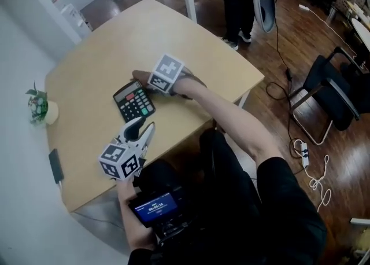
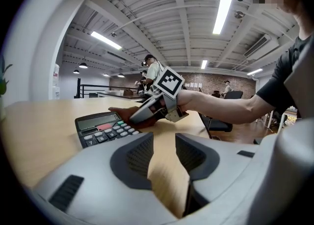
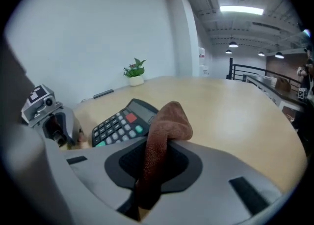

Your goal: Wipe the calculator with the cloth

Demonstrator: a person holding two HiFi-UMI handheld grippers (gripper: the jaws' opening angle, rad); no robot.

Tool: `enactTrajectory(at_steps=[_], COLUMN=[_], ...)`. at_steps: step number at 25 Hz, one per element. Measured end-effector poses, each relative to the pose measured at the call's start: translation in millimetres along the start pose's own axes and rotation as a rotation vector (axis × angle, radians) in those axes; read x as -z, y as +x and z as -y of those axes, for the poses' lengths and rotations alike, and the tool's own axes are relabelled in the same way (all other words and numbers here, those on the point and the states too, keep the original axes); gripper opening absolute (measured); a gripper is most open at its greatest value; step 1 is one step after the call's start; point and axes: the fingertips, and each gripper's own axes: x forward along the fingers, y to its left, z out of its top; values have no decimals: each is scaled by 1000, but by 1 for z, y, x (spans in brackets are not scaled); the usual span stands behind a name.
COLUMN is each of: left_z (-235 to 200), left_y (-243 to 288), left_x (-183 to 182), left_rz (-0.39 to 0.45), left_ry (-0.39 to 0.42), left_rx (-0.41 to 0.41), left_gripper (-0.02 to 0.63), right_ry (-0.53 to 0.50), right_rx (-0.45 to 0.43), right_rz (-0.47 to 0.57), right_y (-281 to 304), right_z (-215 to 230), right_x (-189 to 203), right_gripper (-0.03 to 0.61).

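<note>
A black calculator (image 1: pixel 134 101) lies flat on the light wooden table (image 1: pixel 104 55). My right gripper (image 1: pixel 151 81) is shut on a brown cloth (image 1: pixel 139 76), which hangs out of its jaws and rests at the calculator's display end. The right gripper view shows the cloth (image 3: pixel 165 126) pinched between the pads, with the calculator (image 3: pixel 121 124) just left of it. My left gripper (image 1: pixel 142 128) hovers near the calculator's keypad end, jaws open, nothing between them. In the left gripper view the left gripper (image 2: pixel 164 156) frames bare table, with the calculator (image 2: pixel 100 127) and right gripper (image 2: pixel 128 117) ahead.
A small potted plant (image 1: pixel 39 106) stands at the table's left edge, and a dark phone (image 1: pixel 56 165) lies near the front left corner. A person (image 1: pixel 238 3) stands beyond the table's far right side. A chair (image 1: pixel 332 93) and cables are on the floor to the right.
</note>
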Motion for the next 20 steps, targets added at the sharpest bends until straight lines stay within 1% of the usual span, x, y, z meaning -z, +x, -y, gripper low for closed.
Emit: enactTrajectory(at_steps=[4,8,11,12,13,14,15,16,18,20], left_z=[-3,-3,-4,-4,-4,-3,-3,-2,-3,-4], left_y=[-2,-1,-1,-1,-1,0,0,0,-1,-2], left_x=[-2,-1,-2,-3,-3,-3,-2,-2,-1,-1], left_rz=[0,2,7,8,8,5,3,1,2,6], left_ry=[4,2,4,5,5,6,6,6,3,-2], left_rx=[-6,-8,-5,-4,-4,-5,-5,-6,-7,-8], left_gripper=[149,149,149,149,149,149,149,149,149,149], right_ry=[-21,-12,-18,-21,-26,-32,-41,-51,-69,-77], right_rx=[-82,-161,-269,-304,-320,-311,-279,-225,-78,61], right_rz=[-17,-28,-45,-47,-39,-20,7,41,112,163], right_y=[-22,-48,-68,-75,-82,-87,-91,-93,-89,-75], right_z=[-42,-88,-126,-133,-135,-131,-119,-101,-56,-12], right_x=[23,53,72,75,74,70,62,50,20,-13], right_gripper=[63,61,61,61,61,61,61,61,61,61])
